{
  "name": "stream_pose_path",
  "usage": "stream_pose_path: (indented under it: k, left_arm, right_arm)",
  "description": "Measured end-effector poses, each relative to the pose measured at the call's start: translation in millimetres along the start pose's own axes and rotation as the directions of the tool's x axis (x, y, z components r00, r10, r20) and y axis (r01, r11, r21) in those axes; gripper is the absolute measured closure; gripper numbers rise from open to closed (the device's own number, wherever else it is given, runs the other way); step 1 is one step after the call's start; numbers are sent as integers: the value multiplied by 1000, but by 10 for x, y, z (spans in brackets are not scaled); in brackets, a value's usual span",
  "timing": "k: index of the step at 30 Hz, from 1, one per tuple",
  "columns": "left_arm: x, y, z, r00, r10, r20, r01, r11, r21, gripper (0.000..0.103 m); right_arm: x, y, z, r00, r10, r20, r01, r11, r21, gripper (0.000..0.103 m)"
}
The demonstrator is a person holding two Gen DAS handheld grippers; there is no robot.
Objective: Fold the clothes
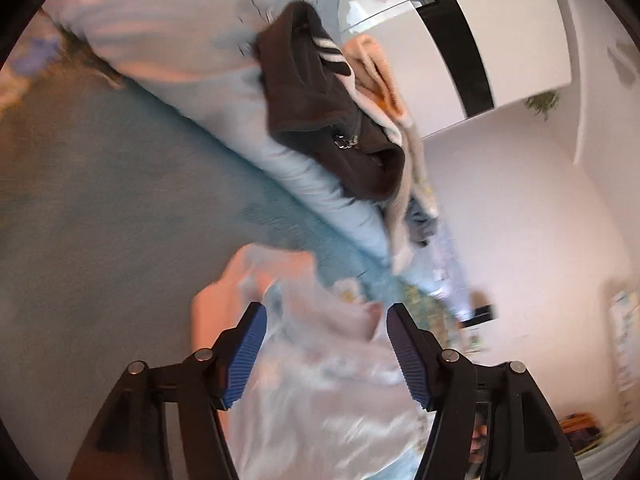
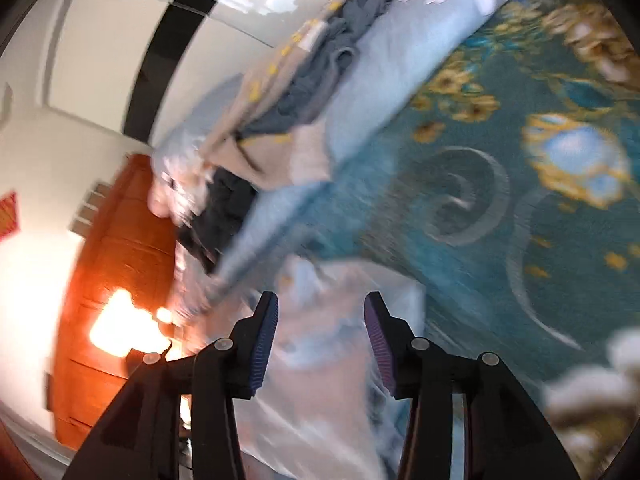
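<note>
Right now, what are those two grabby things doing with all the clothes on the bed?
A person is folding laundry on a teal patterned bedspread. The left gripper and the right gripper are both open, poised over a pale, shiny pink-and-blue garment, neither pinching it. The pictures are blurry. Further back, a dark brown jacket with white stripes sits on a pile of other clothes on a light blue quilt, not yet folded.

The pale cloth [image 1: 320, 380] between the left tongs [image 1: 326, 356] is looking smeared and is running off the bottom edge. The same blur is hiding the cloth's shape in the right view [image 2: 320, 360]. The white fluffy thing [image 2: 600, 384] near right is being cut off.
</note>
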State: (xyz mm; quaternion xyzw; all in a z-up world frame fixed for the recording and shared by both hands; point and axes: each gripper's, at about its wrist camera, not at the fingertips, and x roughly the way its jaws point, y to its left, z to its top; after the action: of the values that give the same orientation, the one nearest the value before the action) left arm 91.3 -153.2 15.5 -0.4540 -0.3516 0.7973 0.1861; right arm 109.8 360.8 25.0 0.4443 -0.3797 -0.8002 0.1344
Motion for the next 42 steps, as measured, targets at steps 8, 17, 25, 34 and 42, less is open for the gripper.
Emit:
stream_pose_path:
  k: [8,17,25,34,42]
  left_arm:
    - [-334,450,-1063,989,120,-86,-123,992,-29,36]
    - [-91,330,-1127,990,126,-64,-129,991,-44,37]
    - [-31,233,-1241,987,157,-18,-157,987,-33,47]
    - [-149,243,-1317,986,164,7,-163,982,-93,93]
    - [-517,18,-1727,987,145,-68,-147,989,-22,94]
  right_arm:
    - [-364,-598,-1112,997,11,-73,-1,990,140,57]
    - [-35,-358,-1239,996,41,-79,-27,985,171,57]
    - [-4,-508,-1390,988,95,124,-127,952,277,82]
    - [-136,-355,-1377,981,111,157,-145,964,223,96]
    - [-634,-128,-1657,983,120,142,-136,985,108,97]
